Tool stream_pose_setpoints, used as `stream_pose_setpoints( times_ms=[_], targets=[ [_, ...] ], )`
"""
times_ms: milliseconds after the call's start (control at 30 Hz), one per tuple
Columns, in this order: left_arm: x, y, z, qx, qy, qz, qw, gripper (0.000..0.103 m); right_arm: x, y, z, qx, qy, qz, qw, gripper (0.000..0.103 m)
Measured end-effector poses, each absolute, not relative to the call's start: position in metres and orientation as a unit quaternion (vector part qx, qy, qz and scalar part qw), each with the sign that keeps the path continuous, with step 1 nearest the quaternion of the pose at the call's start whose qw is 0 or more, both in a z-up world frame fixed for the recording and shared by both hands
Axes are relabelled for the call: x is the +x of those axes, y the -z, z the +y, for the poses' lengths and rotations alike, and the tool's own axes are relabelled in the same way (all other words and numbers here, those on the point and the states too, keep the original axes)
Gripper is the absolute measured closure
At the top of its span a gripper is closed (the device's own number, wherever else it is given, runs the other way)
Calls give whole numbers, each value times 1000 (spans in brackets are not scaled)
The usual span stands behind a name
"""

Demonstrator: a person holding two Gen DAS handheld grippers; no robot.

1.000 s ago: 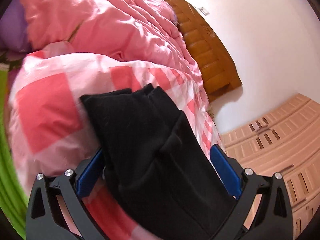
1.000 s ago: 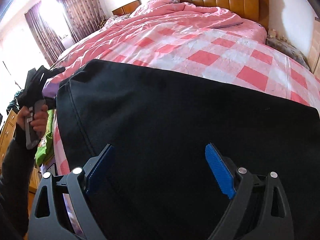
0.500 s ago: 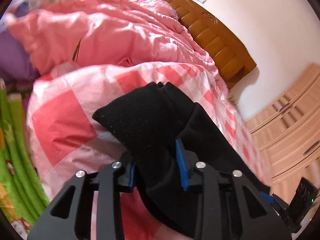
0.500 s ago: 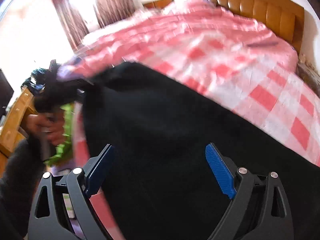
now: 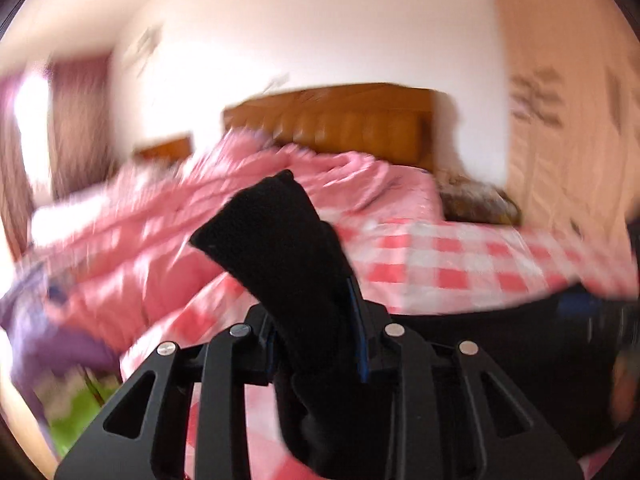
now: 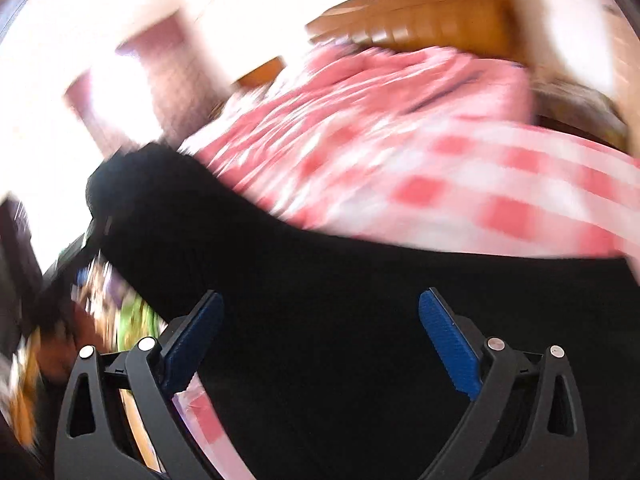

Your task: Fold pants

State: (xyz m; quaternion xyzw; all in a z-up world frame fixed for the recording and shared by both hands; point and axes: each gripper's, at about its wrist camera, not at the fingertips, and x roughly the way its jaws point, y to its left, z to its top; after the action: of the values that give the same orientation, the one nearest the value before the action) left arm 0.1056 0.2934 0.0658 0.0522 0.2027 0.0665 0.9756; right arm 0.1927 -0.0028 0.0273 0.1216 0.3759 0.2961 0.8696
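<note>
The black pants (image 5: 276,232) lie on a pink checked bed sheet (image 5: 460,264). My left gripper (image 5: 312,308) is closing on one end of them, its pads pressing the bunched fabric, which sticks up off the bed beyond the fingers. In the right wrist view the pants (image 6: 340,264) spread wide across the lower frame. My right gripper (image 6: 322,300) hovers over them, its jaws opening wide, the fabric lying between the blue pads with neither pressing it. Both views are blurred by motion.
A crumpled pink duvet (image 5: 180,220) covers the bed's far left. Behind it stand a wooden headboard (image 5: 340,120) and a white wall. A pale wardrobe (image 5: 568,120) stands at the right. A person's hand (image 6: 60,348) shows blurred at the lower left.
My left gripper went from wide open around the pants to shut on their end, then rose and swung round with it. The right gripper stayed open over the pants and tilted.
</note>
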Motion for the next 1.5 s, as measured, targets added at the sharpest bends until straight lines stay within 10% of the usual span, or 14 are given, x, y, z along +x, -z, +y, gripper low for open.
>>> stream_pose_setpoints(
  times_ms=[200, 367, 433, 933, 1333, 1433, 1500],
  targets=[
    [104, -8, 129, 196, 4, 227, 954, 86, 169, -40, -117, 214, -223, 324, 894, 7],
    [83, 60, 54, 306, 87, 245, 916, 52, 152, -23, -160, 226, -193, 346, 890, 7],
    [65, 43, 61, 279, 146, 230, 921, 8, 148, -10, -164, 239, -206, 359, 879, 7],
    [77, 33, 299, 1, -64, 308, 949, 5, 189, 46, -22, 242, -370, 546, 712, 11],
    [74, 66, 302, 15, -48, 341, 939, 5, 205, 41, 14, 228, -323, 549, 736, 46],
    [76, 67, 303, 18, -49, 346, 937, 5, 202, 43, 17, 242, -338, 544, 729, 81],
    [79, 66, 304, 16, -56, 348, 936, 5, 196, 29, 18, 237, -352, 506, 751, 85]
  ],
)
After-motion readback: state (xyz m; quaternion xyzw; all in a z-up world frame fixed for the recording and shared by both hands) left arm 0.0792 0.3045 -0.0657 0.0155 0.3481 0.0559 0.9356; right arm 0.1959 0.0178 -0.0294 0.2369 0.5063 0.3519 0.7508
